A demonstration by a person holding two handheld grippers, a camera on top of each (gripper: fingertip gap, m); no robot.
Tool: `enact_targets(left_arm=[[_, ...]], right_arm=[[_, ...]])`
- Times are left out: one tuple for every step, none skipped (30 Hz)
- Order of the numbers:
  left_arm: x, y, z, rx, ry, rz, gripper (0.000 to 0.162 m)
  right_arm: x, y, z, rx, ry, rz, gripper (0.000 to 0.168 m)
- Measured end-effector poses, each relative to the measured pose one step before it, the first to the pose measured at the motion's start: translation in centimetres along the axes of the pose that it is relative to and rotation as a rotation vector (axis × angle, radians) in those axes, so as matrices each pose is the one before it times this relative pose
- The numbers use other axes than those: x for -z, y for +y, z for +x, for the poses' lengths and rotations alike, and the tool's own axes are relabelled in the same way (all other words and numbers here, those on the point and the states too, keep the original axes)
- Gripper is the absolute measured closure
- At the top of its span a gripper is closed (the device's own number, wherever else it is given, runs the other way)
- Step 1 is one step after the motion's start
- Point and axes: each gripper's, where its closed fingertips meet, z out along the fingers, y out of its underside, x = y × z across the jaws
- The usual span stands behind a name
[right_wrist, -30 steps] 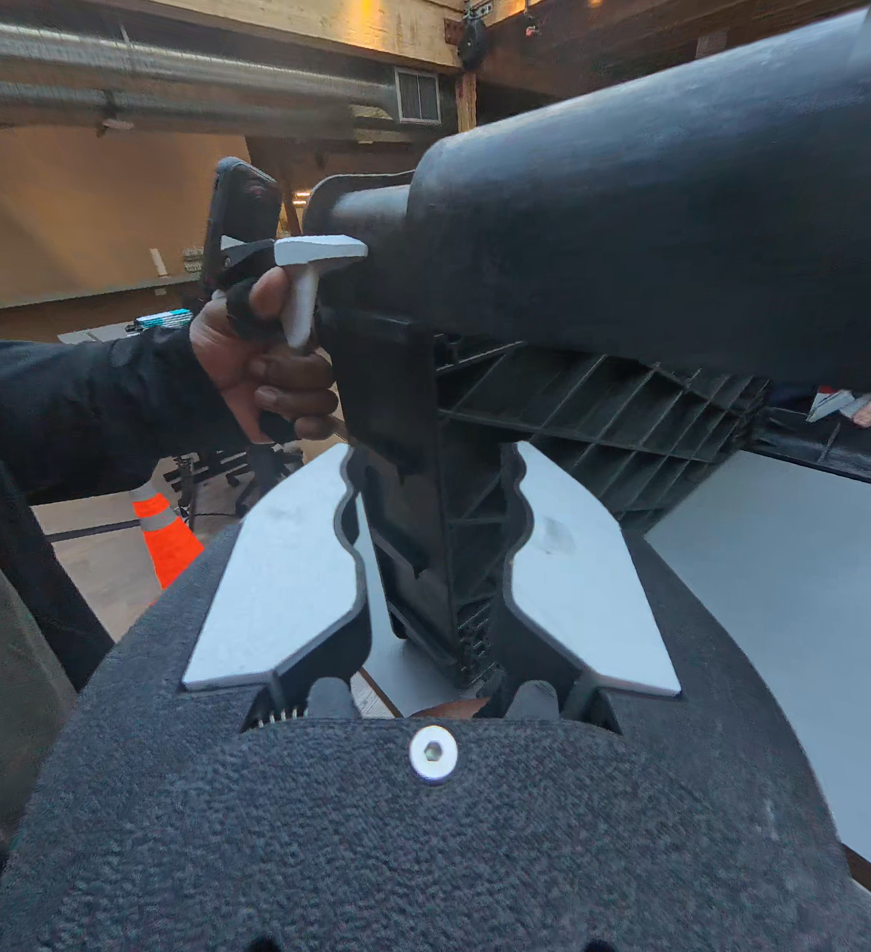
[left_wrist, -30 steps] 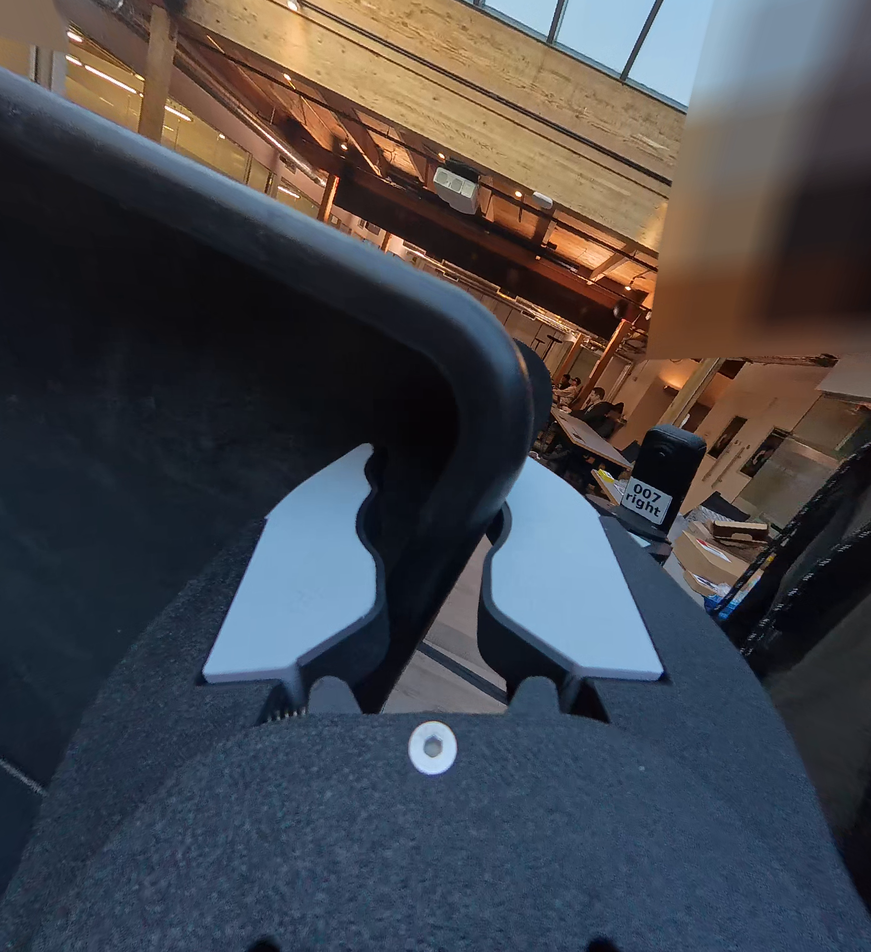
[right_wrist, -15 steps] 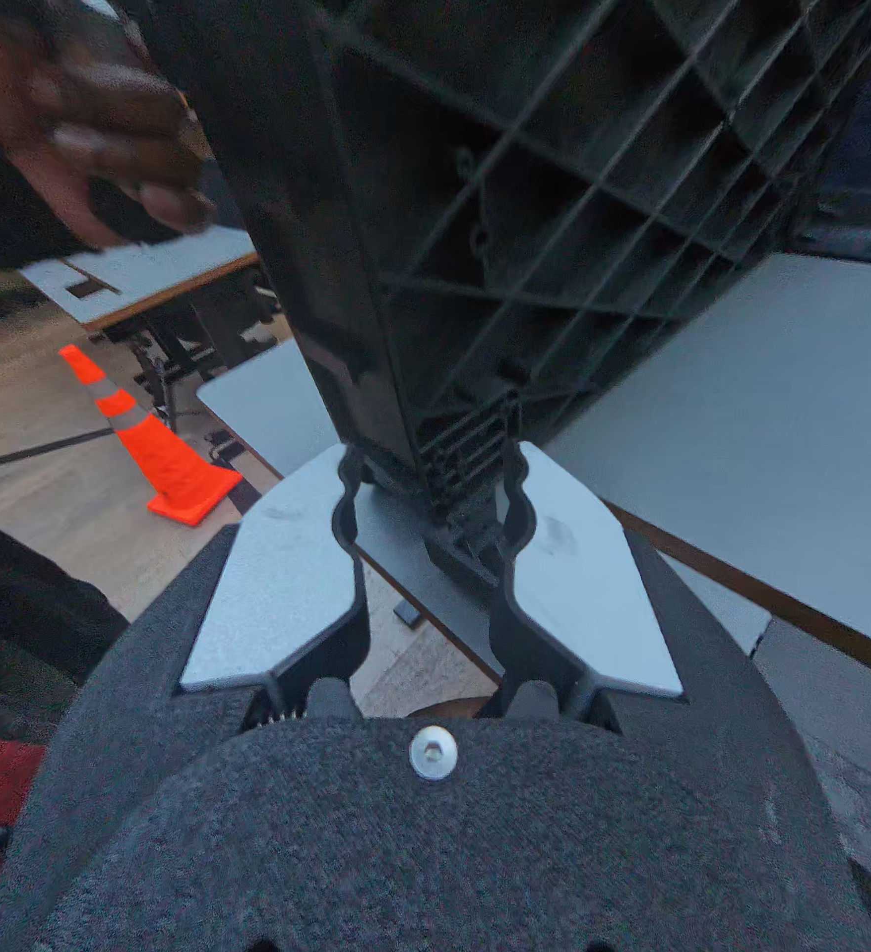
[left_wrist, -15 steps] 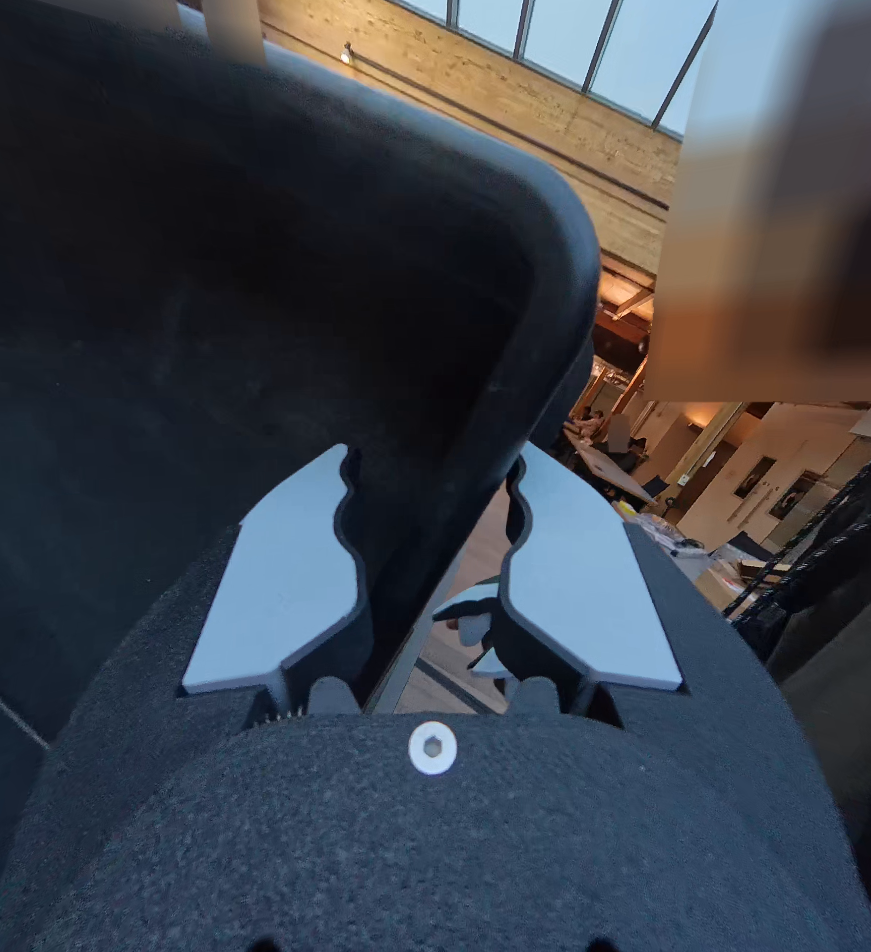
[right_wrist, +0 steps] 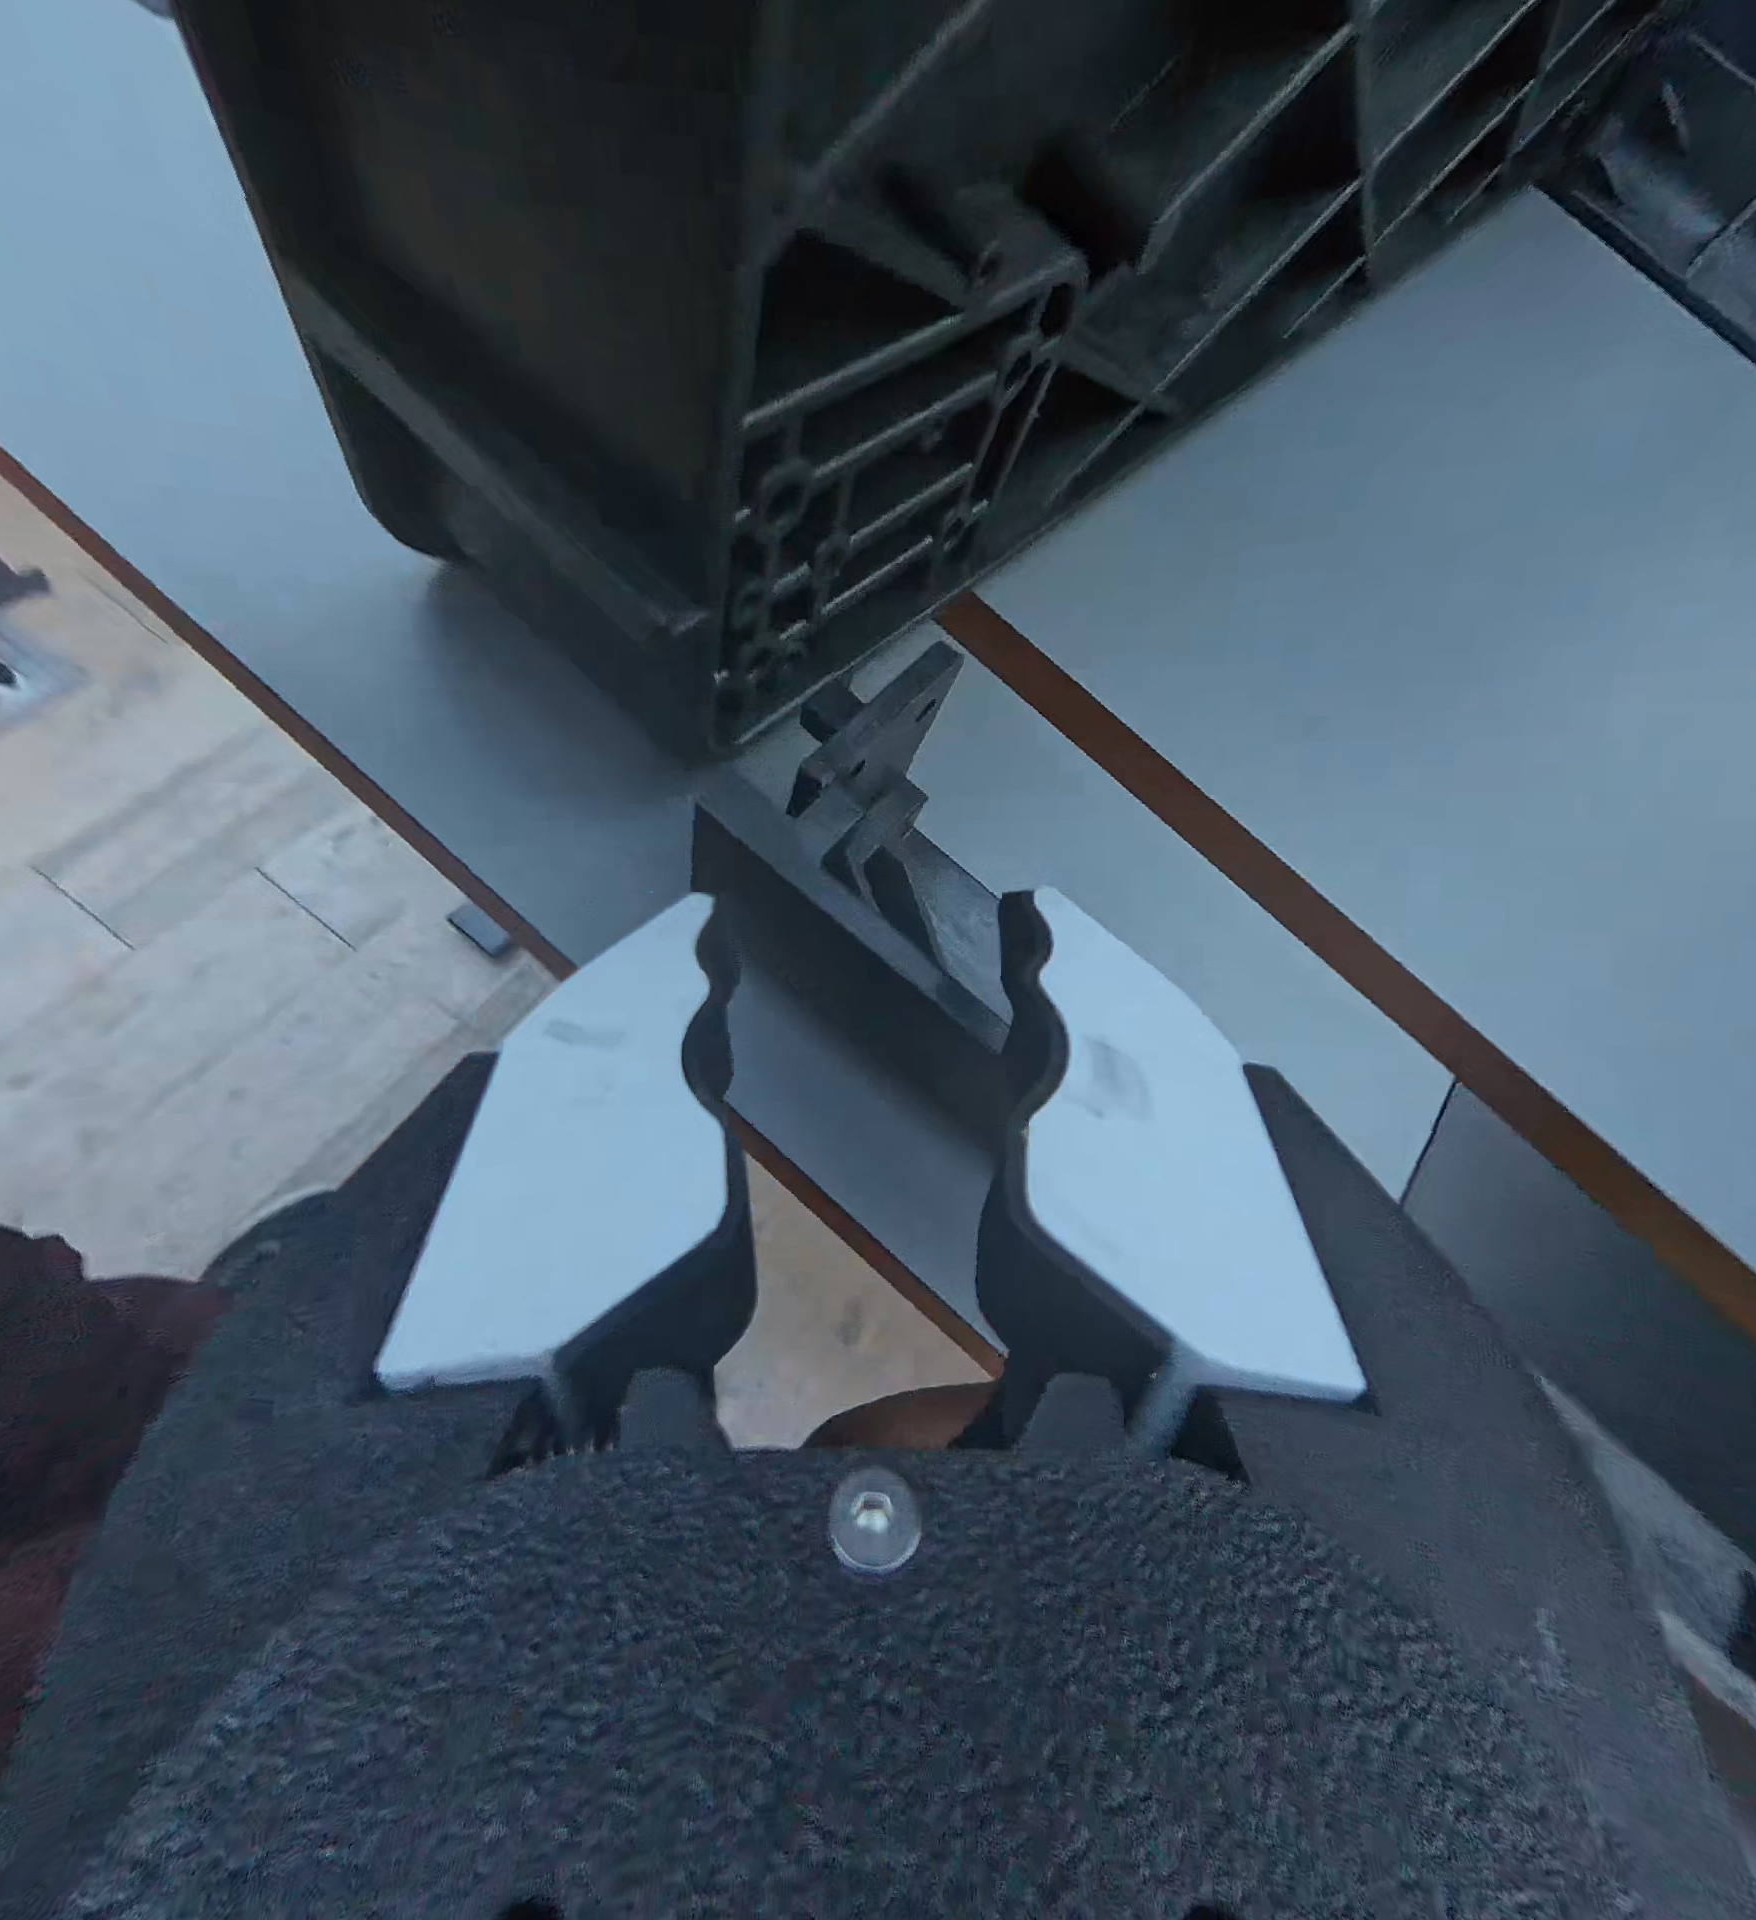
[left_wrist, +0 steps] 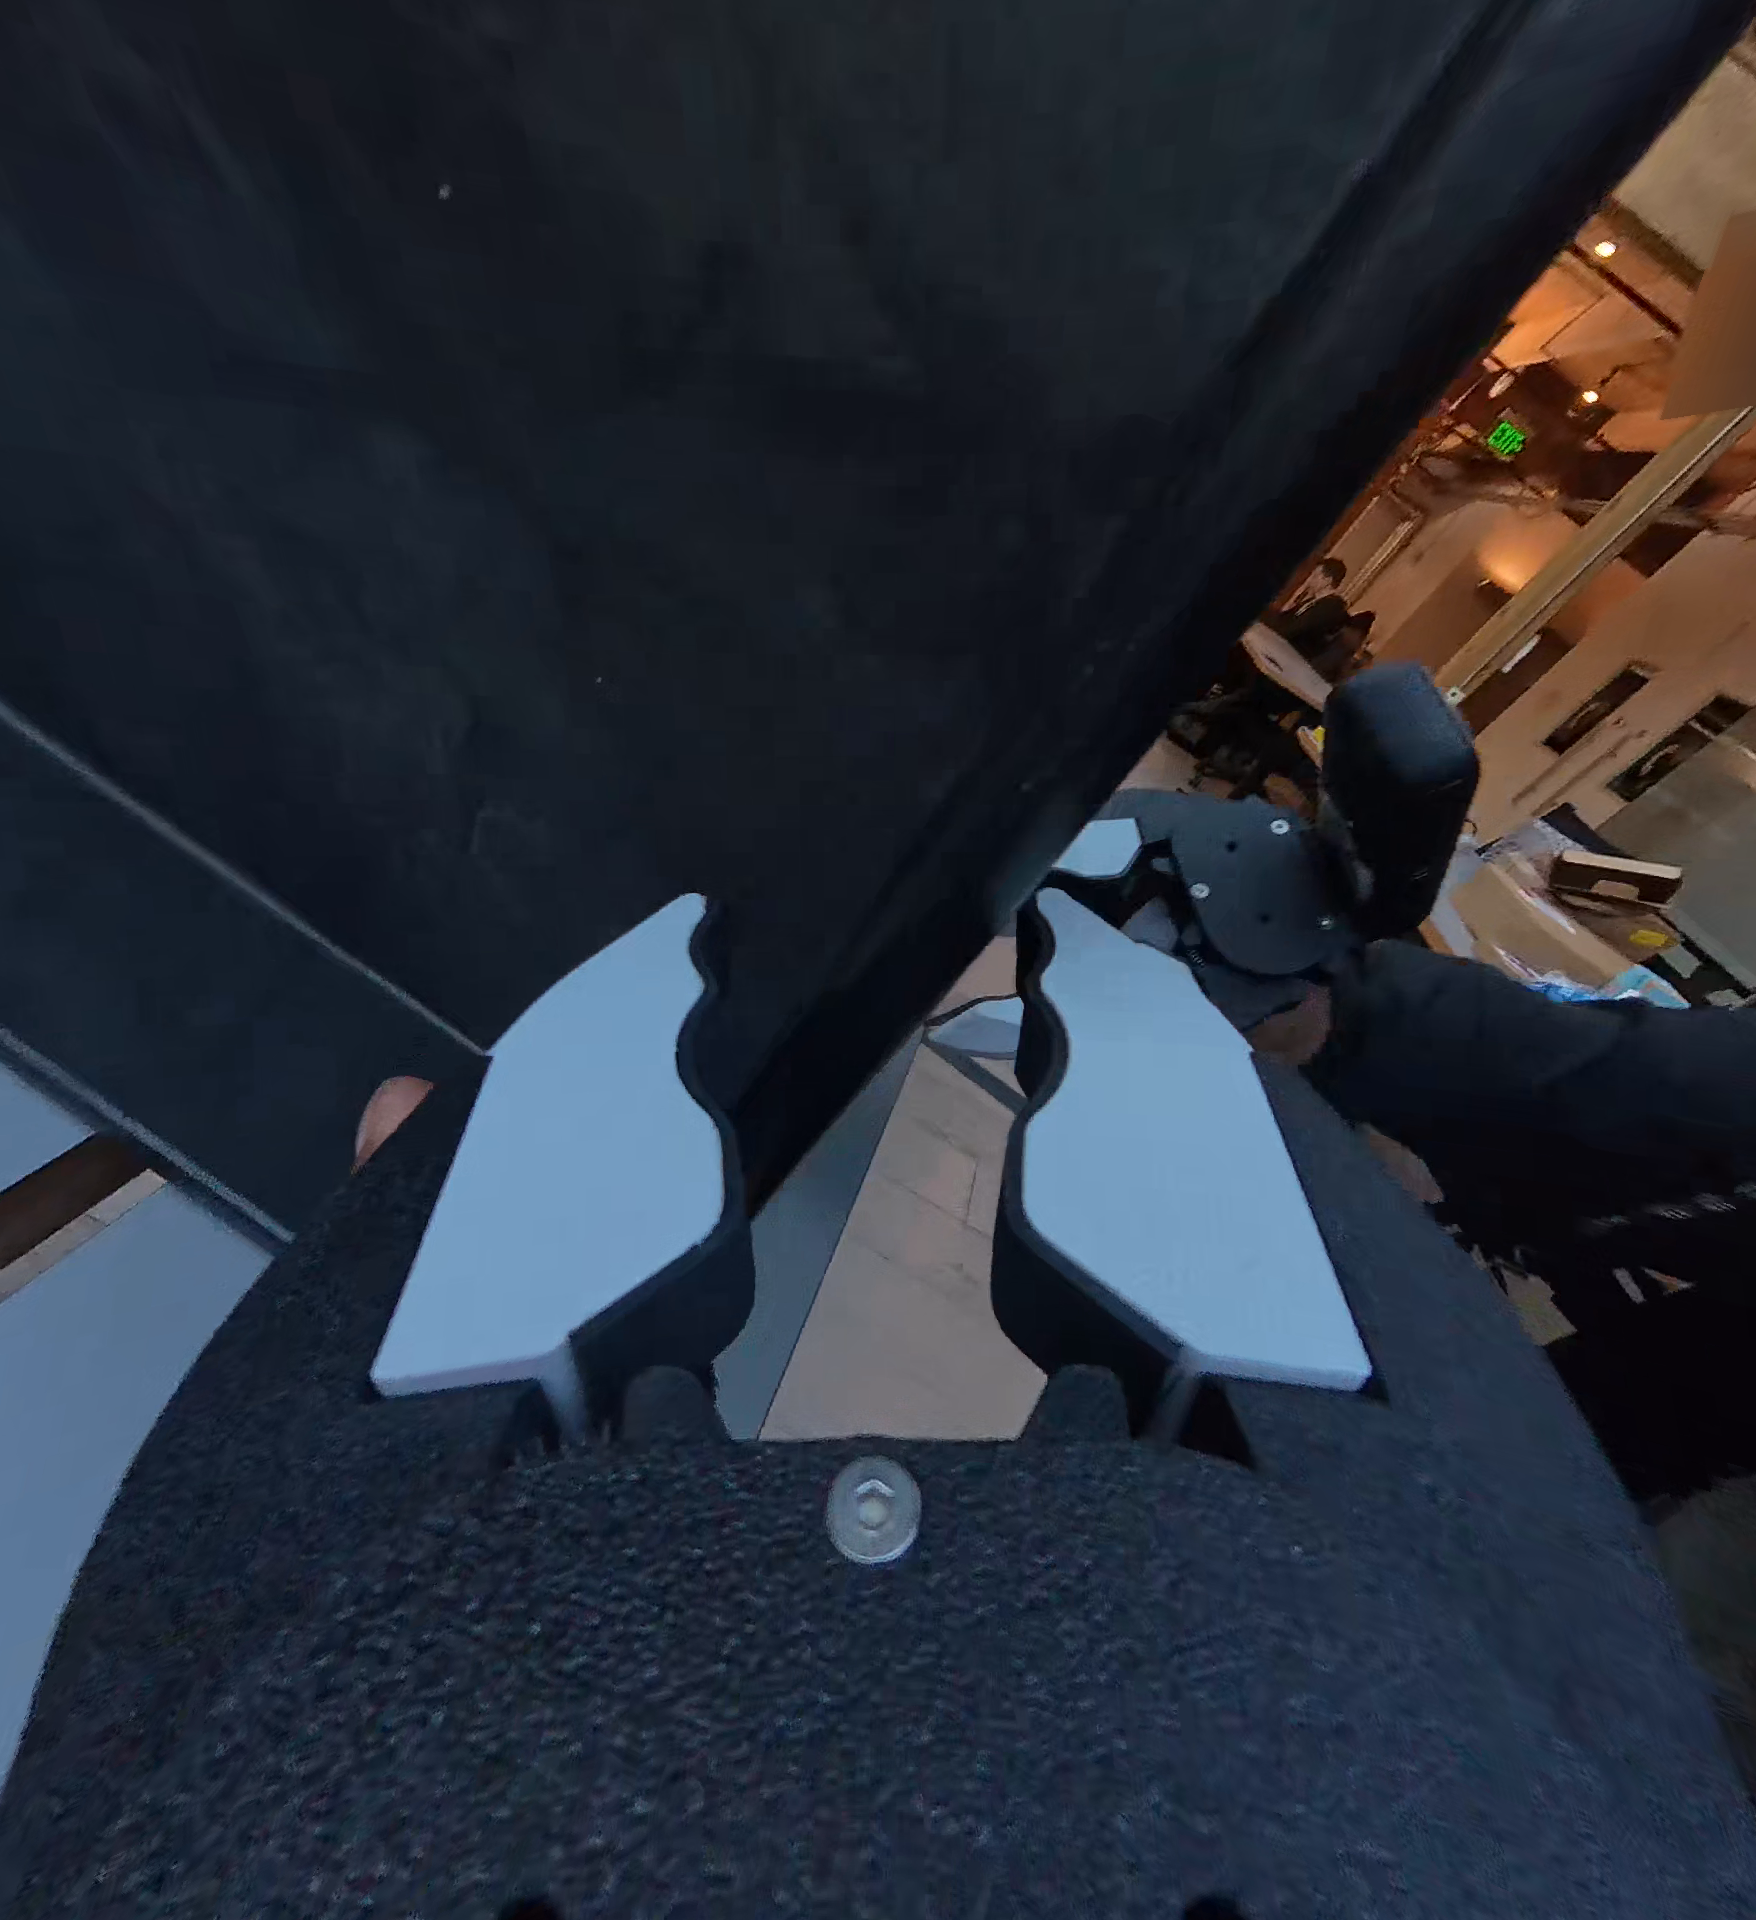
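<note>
A big black plastic bin (left_wrist: 645, 416) fills the upper left of the left wrist view. My left gripper (left_wrist: 869, 914) has its jaws wide apart around the bin's side wall, which lies against the left finger (left_wrist: 583, 1143). In the right wrist view the bin's ribbed underside (right_wrist: 905, 364) is tilted, with one corner down on the grey table (right_wrist: 1476, 623). My right gripper (right_wrist: 858, 904) is open and empty, just short of that corner, over the table's edge. The right gripper also shows in the left wrist view (left_wrist: 1113, 862), held by a black-sleeved arm (left_wrist: 1580, 1091).
A metal bracket (right_wrist: 874, 769) sits in the gap between two grey table tops. Another black ribbed piece (right_wrist: 1705, 177) lies on the table at the far right. A wooden floor (right_wrist: 126, 935) lies to the left. Desks and boxes (left_wrist: 1601, 894) stand in the room behind. Tip to tip, the grippers are about 15 centimetres apart.
The bin has tipped from held high down onto the table. My right gripper has come off its ribbed wall and drawn back. My left gripper's jaws have widened around the rim.
</note>
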Motion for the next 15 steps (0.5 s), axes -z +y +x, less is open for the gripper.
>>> enact_targets(left_arm=[[-0.2, 0.509, -0.364, -0.013, -0.0056, -0.0039, 0.107], [-0.195, 0.695, -0.306, -0.0103, -0.0017, -0.0209, 0.108], [-0.198, 0.751, -0.243, -0.0091, -0.0016, -0.0328, 0.107], [-0.176, 0.626, -0.123, -0.0227, -0.0008, -0.0312, 0.108], [-0.226, 0.557, -0.125, -0.028, -0.0048, -0.0337, 0.109], [-0.248, 0.339, -0.109, -0.0349, -0.005, -0.027, 0.111], [-0.287, 0.223, -0.132, -0.0326, -0.005, -0.0218, 0.115], [-0.363, 0.124, -0.155, -0.0218, -0.0038, -0.018, 0.119], [-0.46, 0.062, -0.166, -0.0153, -0.0034, -0.0159, 0.123], [-0.449, 0.082, -0.374, -0.0082, -0.0181, -0.0165, 0.126], [-0.154, -0.094, 0.115, -0.0219, 0.0187, 0.0109, 0.126], [-0.039, -0.071, 0.161, 0.0049, 0.0233, 0.0145, 0.126], [0.0, -0.049, 0.126, 0.0183, 0.0167, 0.0088, 0.125], [0.004, 0.038, -0.02, -0.0062, -0.0023, -0.0037, 0.126], [0.001, 0.05, 0.048, -0.0012, 0.0055, -0.0071, 0.126]], right_arm=[[0.012, 0.132, 0.183, 0.0457, 0.0049, -0.0243, 0.116], [0.027, 0.233, 0.287, 0.0575, 0.006, -0.0292, 0.117], [-0.05, 0.379, 0.135, 0.0595, -0.0116, -0.0366, 0.12], [-0.136, 0.474, 0.032, 0.0552, -0.0241, -0.0391, 0.121], [-0.204, 0.487, -0.018, 0.0484, -0.0313, -0.0368, 0.122], [-0.248, 0.426, -0.094, 0.0397, -0.0361, -0.0316, 0.127], [-0.284, 0.29, -0.182, 0.0312, -0.0364, -0.023, 0.129], [-0.247, 0.082, -0.104, 0.0227, -0.0227, -0.0129, 0.132], [-0.118, -0.124, 0.114, 0.0197, -0.0022, -0.0048, 0.135], [-0.073, -0.126, 0.082, 0.0155, -0.0033, -0.0074, 0.139], [-0.095, -0.117, 0.026, 0.0085, -0.0046, -0.0097, 0.142], [-0.101, -0.085, -0.011, 0.0063, -0.0029, -0.0098, 0.142], [-0.094, -0.05, 0.03, 0.0045, 0.0027, -0.0089, 0.142], [-0.081, -0.053, 0.054, 0.0001, 0.0034, -0.0044, 0.142], [-0.074, -0.057, 0.095, -0.0007, 0.0047, 0.0015, 0.143]])
